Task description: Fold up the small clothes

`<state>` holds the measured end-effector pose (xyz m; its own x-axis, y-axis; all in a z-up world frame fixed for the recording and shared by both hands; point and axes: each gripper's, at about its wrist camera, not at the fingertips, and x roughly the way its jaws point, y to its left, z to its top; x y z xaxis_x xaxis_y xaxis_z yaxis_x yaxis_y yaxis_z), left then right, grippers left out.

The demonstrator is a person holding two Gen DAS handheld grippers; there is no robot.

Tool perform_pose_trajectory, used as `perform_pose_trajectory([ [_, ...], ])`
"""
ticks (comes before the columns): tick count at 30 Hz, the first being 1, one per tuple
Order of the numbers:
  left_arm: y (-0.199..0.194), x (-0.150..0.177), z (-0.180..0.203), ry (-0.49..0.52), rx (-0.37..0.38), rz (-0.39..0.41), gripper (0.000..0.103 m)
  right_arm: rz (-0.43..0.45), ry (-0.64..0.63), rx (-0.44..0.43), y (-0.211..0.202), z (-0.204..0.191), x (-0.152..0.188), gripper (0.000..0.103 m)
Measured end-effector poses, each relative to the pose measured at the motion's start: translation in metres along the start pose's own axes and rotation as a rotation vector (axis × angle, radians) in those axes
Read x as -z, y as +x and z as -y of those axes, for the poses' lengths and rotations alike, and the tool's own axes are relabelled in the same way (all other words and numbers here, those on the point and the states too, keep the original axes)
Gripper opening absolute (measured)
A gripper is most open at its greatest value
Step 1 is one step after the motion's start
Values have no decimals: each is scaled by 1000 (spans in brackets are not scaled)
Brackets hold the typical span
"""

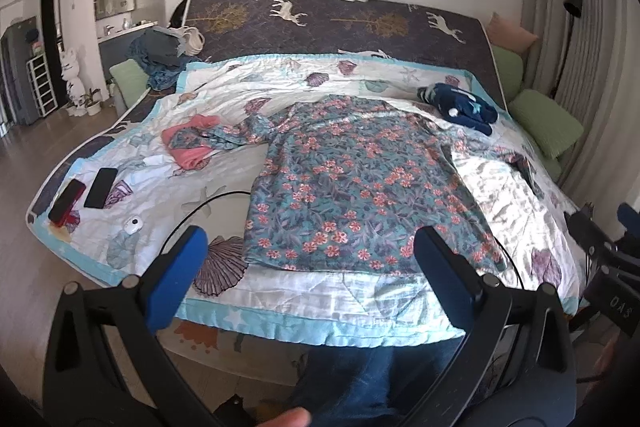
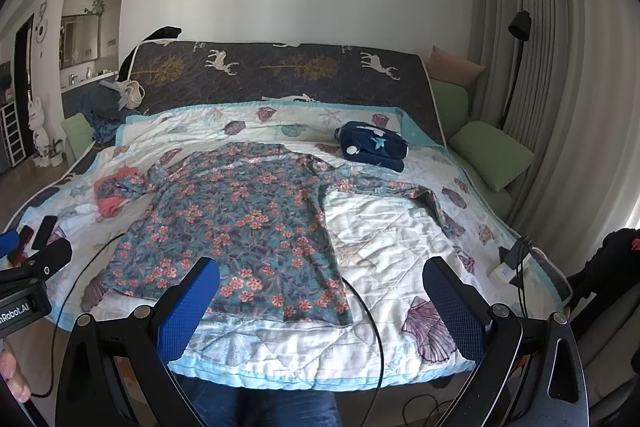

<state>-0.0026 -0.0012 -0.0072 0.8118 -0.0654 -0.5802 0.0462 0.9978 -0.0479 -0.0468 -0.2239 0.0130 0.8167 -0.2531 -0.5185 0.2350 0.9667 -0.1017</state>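
Left wrist view: floral shirt (image 1: 352, 183) lies flat, unfolded, mid-quilt (image 1: 320, 303), sleeves out at 9 and 3 o'clock. Navy garment (image 1: 460, 103) at 1 o'clock looks already folded. Left gripper (image 1: 308, 267) and right gripper (image 2: 320, 291) both spread, holding nothing. Folding of this shirt not yet started.

Two dark rectangular phones (image 1: 86, 194) are lying side by side near the left edge of the white seashell-print quilt (image 1: 400, 293). A small white oval device (image 1: 133, 225) is resting nearby. Green cushions (image 2: 491, 154) are sitting beside grey pleated curtains (image 2: 560, 87).
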Motion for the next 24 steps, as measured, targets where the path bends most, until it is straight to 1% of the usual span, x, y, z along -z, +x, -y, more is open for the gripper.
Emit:
perform_pose_trajectory([
  [2,1,0,0,0,-3,-1,102,1,2,2,0,0,0,103],
  [7,2,2,4,17,33,-23,102,2,-1,4,0,-1,0,103],
  [10,2,4,7,30,19,-20,102,1,-1,0,0,-1,-1,103],
  [13,2,5,8,26,22,-23,102,0,-3,-7,-1,-2,-2,103],
  [20,0,6,7,31,-2,-25,102,8,13,-18,-3,0,-2,103],
  [24,-1,6,5,22,-3,-21,102,11,13,-19,-3,3,-3,103],
])
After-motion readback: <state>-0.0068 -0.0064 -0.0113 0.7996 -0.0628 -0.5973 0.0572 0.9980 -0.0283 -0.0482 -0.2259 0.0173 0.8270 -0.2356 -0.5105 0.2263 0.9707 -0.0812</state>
